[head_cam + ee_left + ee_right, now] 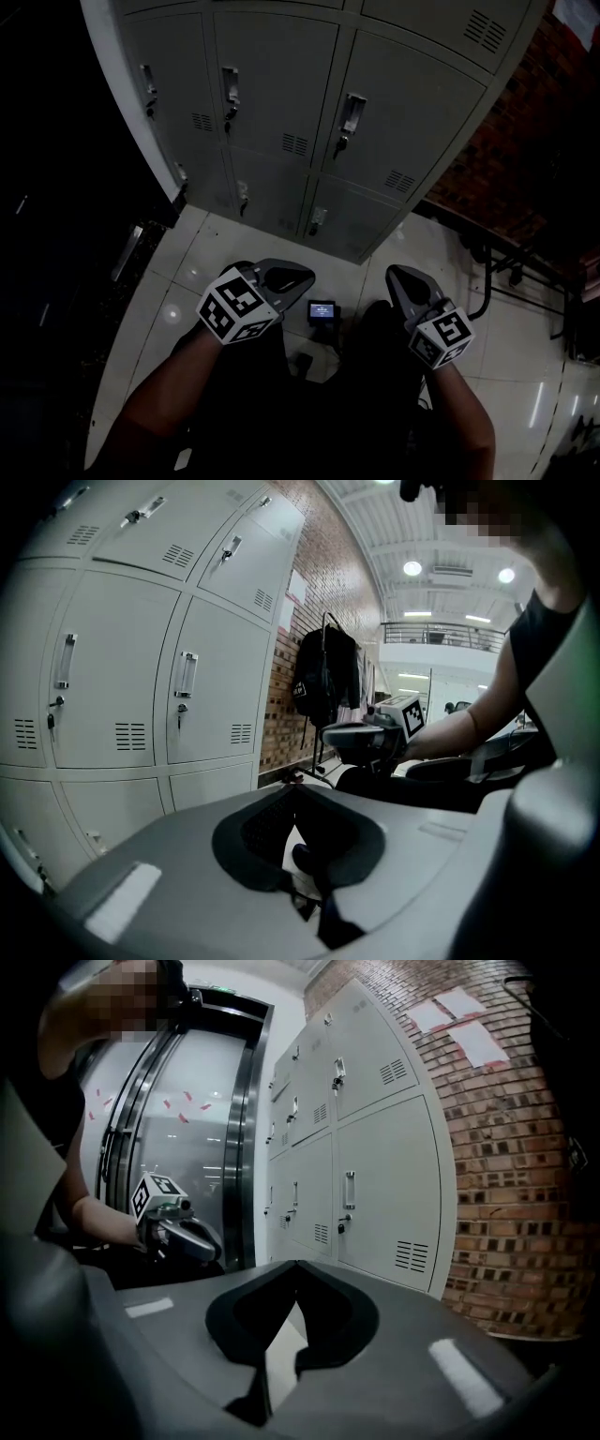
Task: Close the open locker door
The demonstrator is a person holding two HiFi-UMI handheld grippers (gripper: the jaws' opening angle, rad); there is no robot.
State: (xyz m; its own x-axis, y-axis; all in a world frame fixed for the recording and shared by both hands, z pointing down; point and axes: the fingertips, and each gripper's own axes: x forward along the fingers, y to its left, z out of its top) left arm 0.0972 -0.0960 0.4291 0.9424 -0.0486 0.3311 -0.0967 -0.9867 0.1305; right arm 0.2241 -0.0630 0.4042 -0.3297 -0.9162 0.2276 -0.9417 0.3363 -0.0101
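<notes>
Though both the left gripper (286, 278) and the right gripper (403, 284) hang low, jaws pressed together on nothing, well back from the lockers (403, 112), every locker door (277, 89) in view looks flush, so an unlatched one could swing open unnoticed, by my reckoning.

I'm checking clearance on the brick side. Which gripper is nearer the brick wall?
Right. The right gripper is held on the side where the brick wall stands, past the end of the lockers; the left gripper sits beside it, farther from the wall.
</notes>
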